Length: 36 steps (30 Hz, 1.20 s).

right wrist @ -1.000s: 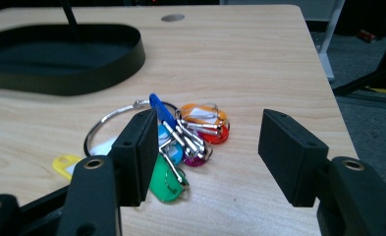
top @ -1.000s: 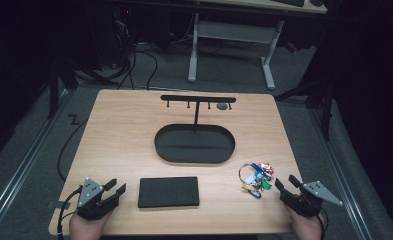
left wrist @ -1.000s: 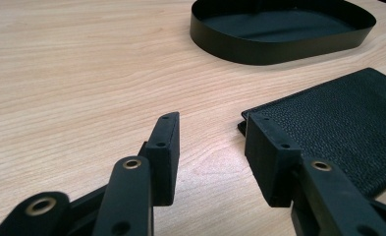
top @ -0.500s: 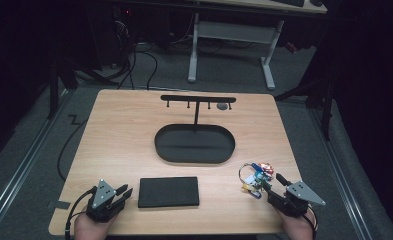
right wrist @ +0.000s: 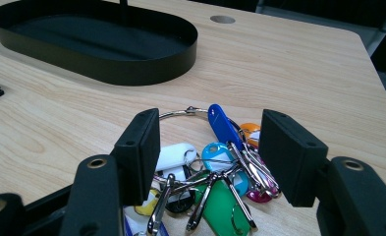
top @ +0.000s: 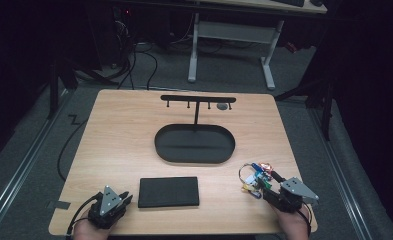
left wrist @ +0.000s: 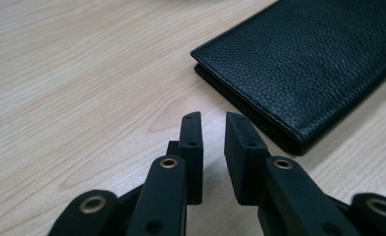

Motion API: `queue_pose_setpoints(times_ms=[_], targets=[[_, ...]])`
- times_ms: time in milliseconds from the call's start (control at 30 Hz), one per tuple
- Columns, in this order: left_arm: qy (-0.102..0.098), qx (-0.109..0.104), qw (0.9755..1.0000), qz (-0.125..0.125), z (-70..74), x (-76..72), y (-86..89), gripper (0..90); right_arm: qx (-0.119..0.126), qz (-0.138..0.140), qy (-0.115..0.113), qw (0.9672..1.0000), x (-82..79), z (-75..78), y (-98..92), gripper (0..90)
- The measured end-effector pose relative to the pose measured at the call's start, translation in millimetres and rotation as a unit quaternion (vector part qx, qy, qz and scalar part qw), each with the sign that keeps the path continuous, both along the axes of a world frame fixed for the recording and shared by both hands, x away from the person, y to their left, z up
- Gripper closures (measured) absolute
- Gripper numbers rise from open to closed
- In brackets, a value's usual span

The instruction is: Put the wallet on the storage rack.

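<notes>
A black leather wallet (top: pixel 168 192) (left wrist: pixel 318 64) lies flat near the table's front edge. My left gripper (top: pixel 126 198) (left wrist: pixel 212 123) sits just left of it, low over the wood. Its jaws have just been closing and now stand almost together with nothing between them. At the front right lies a bunch of keys with coloured tags (top: pixel 256 177) (right wrist: pixel 215 167) on a metal ring. My right gripper (top: pixel 267 184) (right wrist: pixel 210 123) is open, its jaws standing on either side of the near end of the bunch without pressing on it.
A black oval tray (top: pixel 194 160) (right wrist: pixel 107 73) sits mid-table, with a T-shaped black hook stand (top: pixel 198 99) rising from its far side. A round grey hole (top: pixel 223 106) (right wrist: pixel 222 19) marks the tabletop behind it. Bare wood (top: pixel 119 145) lies left of the tray.
The left jaws have closed from wide to almost together, on nothing. The right gripper has moved left up to the keys, so the bunch now lies between its jaws.
</notes>
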State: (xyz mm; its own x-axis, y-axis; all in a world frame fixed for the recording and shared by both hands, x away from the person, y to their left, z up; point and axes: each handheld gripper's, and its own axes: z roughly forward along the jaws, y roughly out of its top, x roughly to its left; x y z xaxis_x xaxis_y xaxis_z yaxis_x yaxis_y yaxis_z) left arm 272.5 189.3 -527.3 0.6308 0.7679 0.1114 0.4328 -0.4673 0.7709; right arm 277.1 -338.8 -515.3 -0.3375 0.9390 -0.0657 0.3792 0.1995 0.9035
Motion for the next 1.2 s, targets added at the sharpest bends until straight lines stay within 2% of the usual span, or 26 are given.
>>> queue_pose_setpoints(times_ms=[100,233,400,500,967,1200], targets=[[-0.005,0.005,0.9999,-0.007,-0.3,-0.5,-2.7,78.1,-0.002,0.001,0.006,1.0,2.9,-2.3,-0.6,41.7],[-0.003,0.024,0.9995,-0.019,-3.6,0.7,-6.9,77.3,-0.002,0.0,0.01,0.9999,5.0,-3.8,-1.0,41.4],[-0.006,0.031,0.999,-0.033,-4.4,-0.4,-14.2,78.2,-0.004,0.001,0.009,1.0,2.7,-3.8,-2.5,41.4],[-0.009,0.039,0.9987,-0.033,-4.4,-1.4,-16.6,79.5,-0.003,-0.001,0.009,1.0,1.3,-3.9,-4.4,41.4],[-0.009,0.033,0.9988,-0.035,-4.1,-3.1,-16.0,79.3,-0.002,0.001,0.018,0.9998,3.6,-5.8,-4.6,41.1],[-0.008,0.034,0.9983,-0.046,-4.4,-10.1,-19.7,78.2,0.001,0.003,0.017,0.9998,7.8,-5.4,-1.8,41.1]])
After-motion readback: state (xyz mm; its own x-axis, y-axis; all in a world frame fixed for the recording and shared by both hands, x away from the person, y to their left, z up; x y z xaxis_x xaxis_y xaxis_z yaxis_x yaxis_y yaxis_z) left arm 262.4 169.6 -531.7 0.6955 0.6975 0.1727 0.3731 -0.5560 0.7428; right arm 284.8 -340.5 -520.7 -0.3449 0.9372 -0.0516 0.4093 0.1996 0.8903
